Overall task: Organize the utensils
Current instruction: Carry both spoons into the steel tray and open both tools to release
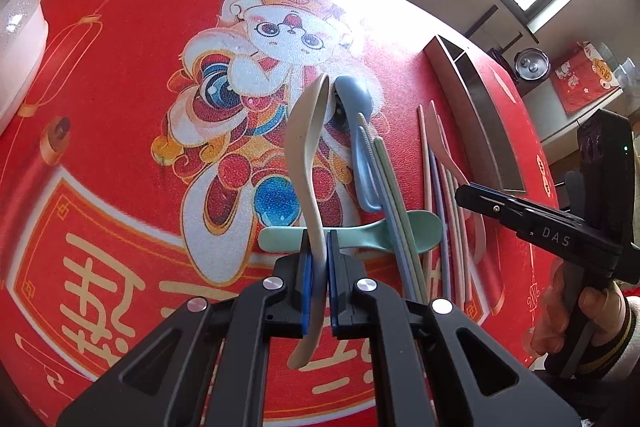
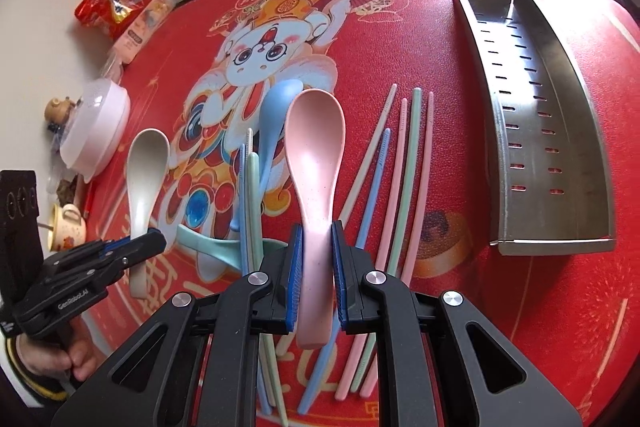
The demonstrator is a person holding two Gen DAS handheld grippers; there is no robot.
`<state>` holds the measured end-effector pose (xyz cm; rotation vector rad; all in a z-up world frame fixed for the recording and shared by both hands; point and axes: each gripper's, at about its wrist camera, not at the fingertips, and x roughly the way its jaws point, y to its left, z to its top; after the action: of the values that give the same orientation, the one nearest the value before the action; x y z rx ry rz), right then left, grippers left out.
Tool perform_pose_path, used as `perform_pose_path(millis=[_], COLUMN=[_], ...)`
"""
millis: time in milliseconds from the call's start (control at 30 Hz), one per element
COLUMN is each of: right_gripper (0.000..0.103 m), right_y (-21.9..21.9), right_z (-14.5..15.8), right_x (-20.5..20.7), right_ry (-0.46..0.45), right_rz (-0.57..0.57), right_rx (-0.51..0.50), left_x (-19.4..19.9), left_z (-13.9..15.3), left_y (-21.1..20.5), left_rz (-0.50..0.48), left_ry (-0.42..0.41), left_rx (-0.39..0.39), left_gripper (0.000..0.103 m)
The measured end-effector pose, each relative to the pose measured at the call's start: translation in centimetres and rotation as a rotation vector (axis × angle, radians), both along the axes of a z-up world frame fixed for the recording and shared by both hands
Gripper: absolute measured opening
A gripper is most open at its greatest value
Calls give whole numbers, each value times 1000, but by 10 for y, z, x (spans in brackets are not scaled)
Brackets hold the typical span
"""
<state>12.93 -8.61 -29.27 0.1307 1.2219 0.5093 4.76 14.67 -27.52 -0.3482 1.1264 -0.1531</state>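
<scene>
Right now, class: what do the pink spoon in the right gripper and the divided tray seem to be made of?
Pink spoon: probably plastic or a wheat-straw composite, matte, faintly speckled, in a pastel colour. Divided tray: likely stainless steel, with a brushed grey sheen, thin folded walls and punched drain slots.

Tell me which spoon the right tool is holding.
The pink spoon, clamped in the right tool; the beige one is in the left tool, blue and green lie on the table.
</scene>
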Motion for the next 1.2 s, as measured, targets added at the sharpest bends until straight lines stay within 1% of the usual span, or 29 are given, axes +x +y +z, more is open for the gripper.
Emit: perform_pose_path(millis=[167,233,367,500,633,767,867,967,1100,1200], right_gripper=[14,14,14,14,14,14,14,14,14,14], right_y=[-24,-39,-75,-107,-125,-131,-128,-125,-122,-119], right_z=[19,27,38,37,32,23,17,10,1,-3], right_x=[4,7,14,29,46,60,67,75,85,89], right_ry=[-46,-67,-95,-97,-88,-63,-48,-33,-13,-3], right_rz=[-57,-90,-166,-222,-243,-255,-249,-241,-244,-243], right_rx=[13,16,3,-44,-83,-95,-101,-109,-123,-133], left_x=[20,30,57,92,132,170,197,221,243,256], left_z=[14,20,32,37,40,32,24,15,3,-7], left_y=[-19,-33,-68,-102,-136,-164,-178,-190,-199,-205], left_rz=[-33,-63,-134,-178,-219,-239,-231,-220,-190,-176], left_ry=[-10,-21,-43,-39,-42,-15,11,34,67,94], left_rx=[-48,-79,-111,-167,-201,-233,-268,-281,-299,-294], left_gripper=[7,7,7,7,7,7,7,7,7,7])
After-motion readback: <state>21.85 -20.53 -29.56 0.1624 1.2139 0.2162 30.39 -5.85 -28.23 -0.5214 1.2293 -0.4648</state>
